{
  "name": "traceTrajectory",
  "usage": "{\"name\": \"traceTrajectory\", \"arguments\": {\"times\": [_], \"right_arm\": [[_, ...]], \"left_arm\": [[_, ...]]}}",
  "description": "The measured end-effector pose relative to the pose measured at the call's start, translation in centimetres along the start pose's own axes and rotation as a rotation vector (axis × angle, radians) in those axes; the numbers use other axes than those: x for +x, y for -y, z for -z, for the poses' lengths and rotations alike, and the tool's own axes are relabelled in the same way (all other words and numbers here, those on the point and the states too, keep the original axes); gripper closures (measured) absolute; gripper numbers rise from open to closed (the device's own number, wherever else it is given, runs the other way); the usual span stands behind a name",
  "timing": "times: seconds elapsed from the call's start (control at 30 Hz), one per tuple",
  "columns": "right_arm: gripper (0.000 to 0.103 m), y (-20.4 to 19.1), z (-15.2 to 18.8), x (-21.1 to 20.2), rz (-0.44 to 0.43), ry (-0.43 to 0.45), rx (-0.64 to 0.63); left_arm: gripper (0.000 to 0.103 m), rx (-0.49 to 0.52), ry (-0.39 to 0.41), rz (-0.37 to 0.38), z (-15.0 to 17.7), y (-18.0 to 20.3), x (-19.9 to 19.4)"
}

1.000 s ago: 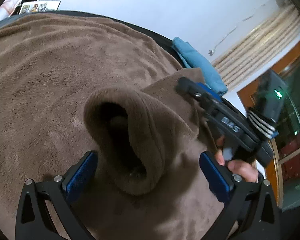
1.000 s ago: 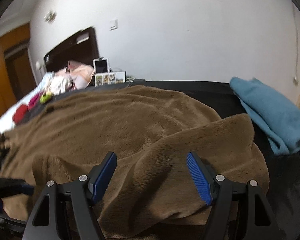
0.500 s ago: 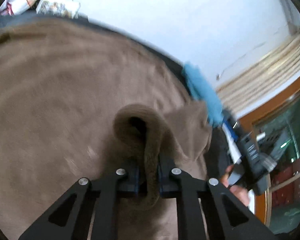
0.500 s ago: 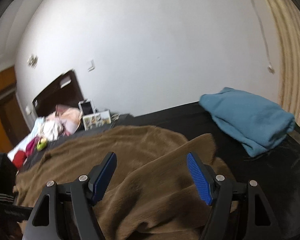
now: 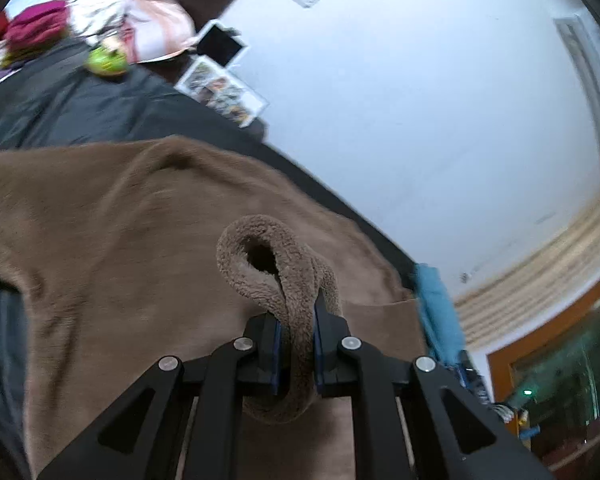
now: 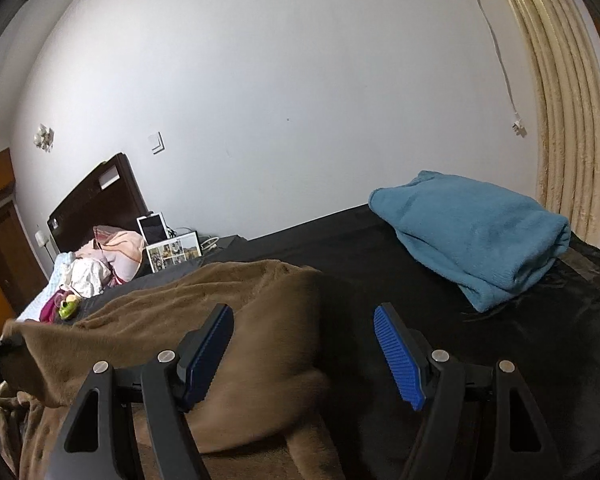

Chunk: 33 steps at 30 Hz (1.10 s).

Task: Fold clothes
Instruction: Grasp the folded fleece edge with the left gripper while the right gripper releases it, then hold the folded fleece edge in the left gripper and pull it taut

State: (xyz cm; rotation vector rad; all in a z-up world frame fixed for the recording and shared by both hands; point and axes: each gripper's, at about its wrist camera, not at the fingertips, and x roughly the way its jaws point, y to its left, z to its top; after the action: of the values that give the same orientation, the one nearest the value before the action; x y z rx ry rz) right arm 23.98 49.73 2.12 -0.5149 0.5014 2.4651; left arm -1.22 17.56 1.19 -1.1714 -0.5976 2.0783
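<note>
Brown fleece fills the lower half of both views, a plush brown garment (image 5: 112,240) spread across the dark bed cover (image 6: 520,340). Left gripper (image 5: 296,344) is clamped tight on it: a thick rolled hem of the fleece runs straight between the two blue pads, loops up ahead of the fingertips in a fat curl, and a short end droops below the jaws. That fold is raised clear of the rest of the cloth, which lies flat beneath it.

Over to the right gripper (image 6: 304,352): jaws stand wide apart, ribbed blue pads (image 6: 398,364) facing each other with nothing pinched between them. It hangs above the near edge of the garment, the left-hand pad over brown fleece and the right-hand pad over bare black cover. From this side the fleece rises in a taut ridge toward the far left of the frame, where a corner is pulled up to a point.

Further back on the cover, well apart from the brown piece, sits a folded blue towel (image 6: 472,240) near the cream curtain (image 6: 560,120). At the headboard end there is a heap of pink and white clothing (image 5: 112,12), a green toy (image 5: 106,60), a tablet (image 5: 220,46) propped up and a photo frame (image 5: 222,90) beside it, all against the white wall (image 6: 300,100).
</note>
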Motion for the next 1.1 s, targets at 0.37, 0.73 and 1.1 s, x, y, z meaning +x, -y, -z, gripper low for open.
{"name": "traceTrajectory", "arguments": {"times": [0.37,0.73,1.1], "right_arm": [[0.02,1.0,-0.4,1.2,0.068,-0.055,-0.051],[0.02,0.3,2.2,1.2,-0.055,-0.337,-0.388],[0.02,-2.6,3.1,5.1,0.144,-0.256,-0.53]], "left_arm": [[0.089,-0.101,-0.011,0.0,0.2,-5.2,1.3],[0.089,-0.168,0.025,0.053,0.3,-6.5,0.3],[0.089,-0.16,0.072,0.049,0.3,-6.4,-1.1]]}}
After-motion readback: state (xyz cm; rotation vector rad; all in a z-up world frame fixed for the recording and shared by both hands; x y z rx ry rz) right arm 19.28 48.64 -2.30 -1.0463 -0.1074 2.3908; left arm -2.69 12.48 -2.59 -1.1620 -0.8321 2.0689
